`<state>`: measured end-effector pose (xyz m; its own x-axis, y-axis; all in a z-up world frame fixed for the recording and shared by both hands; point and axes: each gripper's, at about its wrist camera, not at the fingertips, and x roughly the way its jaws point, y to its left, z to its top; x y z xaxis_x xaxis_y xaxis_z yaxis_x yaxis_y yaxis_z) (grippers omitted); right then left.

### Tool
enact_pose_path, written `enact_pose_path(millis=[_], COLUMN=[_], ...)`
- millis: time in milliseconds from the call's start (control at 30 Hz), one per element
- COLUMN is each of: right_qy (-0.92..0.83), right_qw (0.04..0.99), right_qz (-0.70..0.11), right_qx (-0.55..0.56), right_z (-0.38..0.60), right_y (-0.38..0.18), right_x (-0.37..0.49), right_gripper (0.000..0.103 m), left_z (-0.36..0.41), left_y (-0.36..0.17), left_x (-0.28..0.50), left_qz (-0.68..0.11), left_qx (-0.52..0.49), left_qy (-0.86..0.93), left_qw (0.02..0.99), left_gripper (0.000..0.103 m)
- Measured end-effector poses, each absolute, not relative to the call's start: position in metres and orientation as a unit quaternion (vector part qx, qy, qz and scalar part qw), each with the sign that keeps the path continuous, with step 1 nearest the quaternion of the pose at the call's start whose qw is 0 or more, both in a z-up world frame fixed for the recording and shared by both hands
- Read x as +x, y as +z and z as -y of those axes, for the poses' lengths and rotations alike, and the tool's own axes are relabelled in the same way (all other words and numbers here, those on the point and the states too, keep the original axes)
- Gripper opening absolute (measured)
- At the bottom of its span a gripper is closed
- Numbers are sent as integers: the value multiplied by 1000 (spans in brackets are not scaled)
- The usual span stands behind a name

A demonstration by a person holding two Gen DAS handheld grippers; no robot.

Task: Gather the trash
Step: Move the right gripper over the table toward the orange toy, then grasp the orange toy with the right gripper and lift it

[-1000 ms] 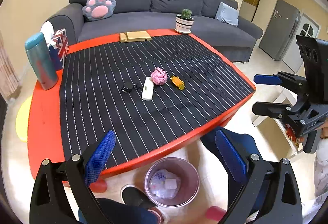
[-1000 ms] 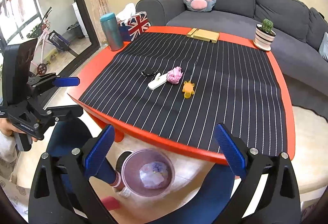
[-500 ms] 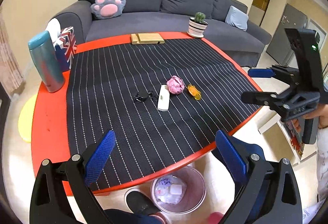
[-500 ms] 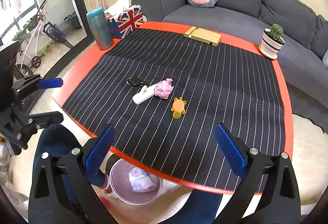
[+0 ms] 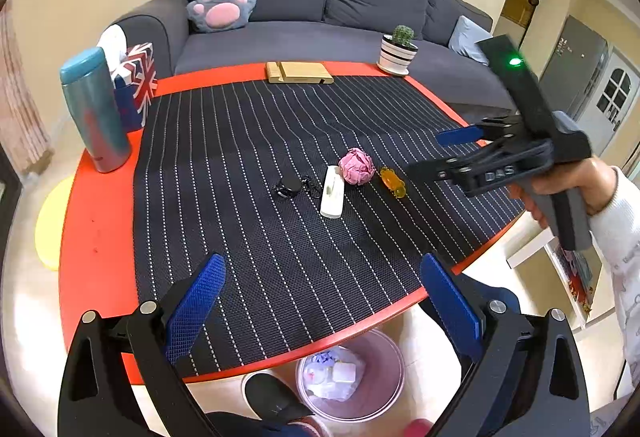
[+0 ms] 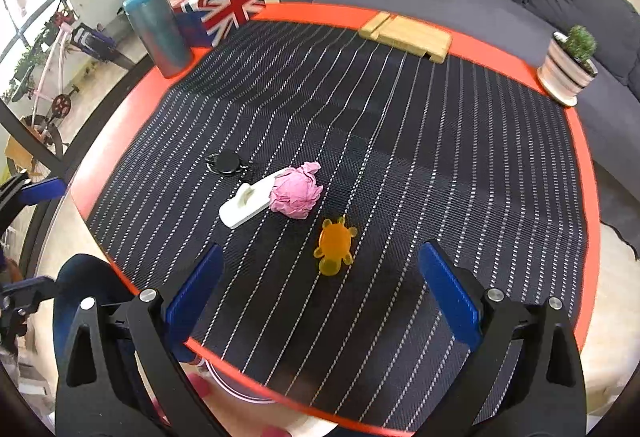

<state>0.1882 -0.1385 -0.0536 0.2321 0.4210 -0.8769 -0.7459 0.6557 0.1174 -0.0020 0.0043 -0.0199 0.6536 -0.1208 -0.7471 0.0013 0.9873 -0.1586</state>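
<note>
While hovering over the near edge of the bench, reaching toward the litter rather than gripping any: right gripper with jaws spread wide and empty, left gripper likewise wide open and holding nothing. Judged to be the approach step of collecting trash, with nothing lifted at this moment. Likeliest target: crumpled pink paper ball, lying near the middle of the striped mat, at about 12 o'clock from the right gripper. Touching it at its 9 o'clock, a white plastic clip; just beside it at 5 o'clock, an orange turtle toy; farther off at 10 o'clock, a small black item, too small to identify. Next move calls for advancing and lowering the right gripper, centring the jaws on the ball, and closing gently, since the paper probably crushes easily, while keeping clear of the clip. After that, calls for carrying the ball back to the pink bin on the floor below the near bench edge, at 6 o'clock in the left wrist view, already holding pale scraps.
</note>
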Motion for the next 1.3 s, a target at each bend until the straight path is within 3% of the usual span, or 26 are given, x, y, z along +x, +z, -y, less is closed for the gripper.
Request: enact_pose_path(millis=[200,333,933,1067,1300], right_qy=[373,369,363,363,365], right_qw=[754,747,740,741,744], right_qz=[-507,-517,-529,-527,-523], right_qx=[-185,-193,-201,-202,-200], right_z=[123,118,115,115,118], right_y=[-75,-85,-102,-102,-99], right_x=[200,205,209,209,207], right_gripper=[96,79,31,26,25], left_z=[-8,-10,-8,-8,-3], left_y=[-23,-27,-34,-34,-32], left_x=[-2,-1,3,5,11], left_qz=[-418,-421,-428,-429,-427], left_qx=[-76,-79,-83,-81,-74], left_qy=[-31,-30,-34,-36,-40], left_qw=[905,903,899,899,900], left_gripper=[94,94,94,94,94])
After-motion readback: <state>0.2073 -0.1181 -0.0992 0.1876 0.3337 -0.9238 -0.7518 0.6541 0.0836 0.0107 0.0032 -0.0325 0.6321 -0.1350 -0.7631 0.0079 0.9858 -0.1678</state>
